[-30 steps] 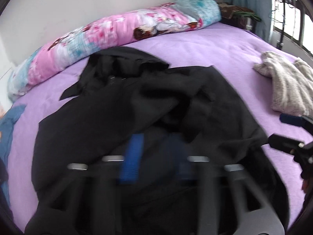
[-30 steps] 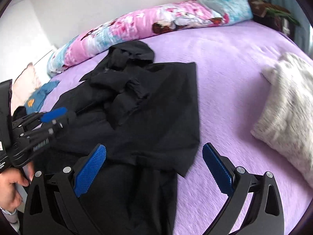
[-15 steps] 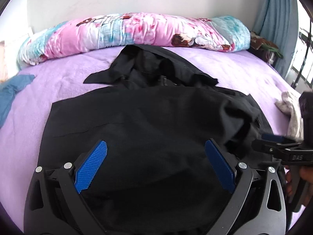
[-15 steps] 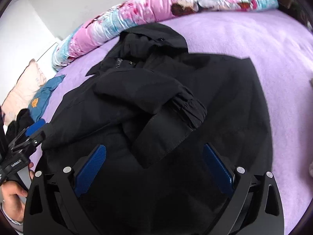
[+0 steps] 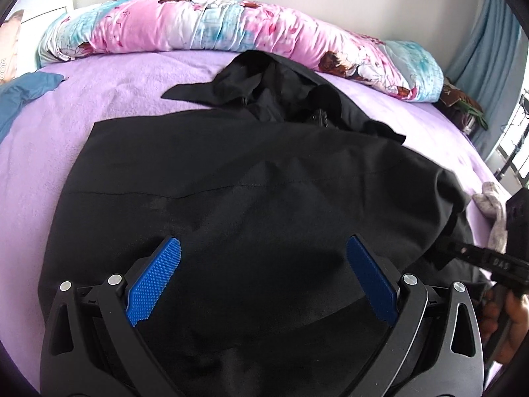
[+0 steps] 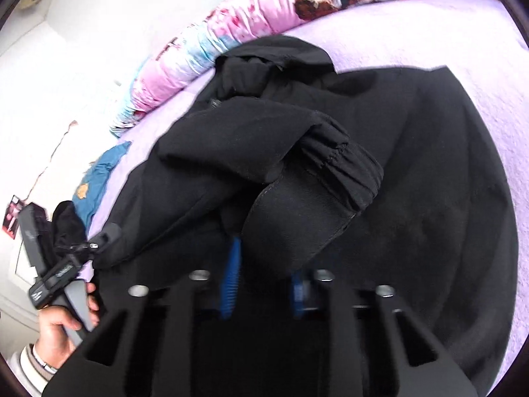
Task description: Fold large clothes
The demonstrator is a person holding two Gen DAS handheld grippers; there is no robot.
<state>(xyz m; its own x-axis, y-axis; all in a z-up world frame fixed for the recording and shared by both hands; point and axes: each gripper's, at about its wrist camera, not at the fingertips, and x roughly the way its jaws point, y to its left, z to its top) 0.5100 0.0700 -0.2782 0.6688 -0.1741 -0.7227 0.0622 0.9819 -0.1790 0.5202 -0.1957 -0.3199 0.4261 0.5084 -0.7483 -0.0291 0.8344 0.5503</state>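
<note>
The black jacket (image 5: 264,198) lies spread on the purple bed (image 5: 99,99), filling the middle of both views. Its hood end points toward 12 o'clock in the left wrist view, at the long floral pillow (image 5: 231,29), and its hem comes down toward 6 o'clock. So its long axis seems to run from the near edge of the bed to the pillow, tilted slightly toward 1 o'clock.

The right hand-held gripper (image 6: 264,278) has just been closing. Its jaws now stand narrow with dark fabric of the folded-over sleeve (image 6: 297,198) between them, though blur hides whether the pads truly pinch it. The elastic cuff sits at about 1 o'clock from the blue pads. The left hand-held gripper (image 5: 264,284) has just been opening and stands wide over the jacket's body, holding nothing.

The main risk, I judge, is a shallow bite. If the right pads catch only a thin edge or one layer, the sleeve may slip out on lifting, or the layer beneath may drag along and bunch the flat body. Pulling with the left jaws unengaged could skew the whole jacket off its line. A blue garment (image 6: 99,175) at 9 o'clock in the right wrist view lies apart from the jacket's edge.
</note>
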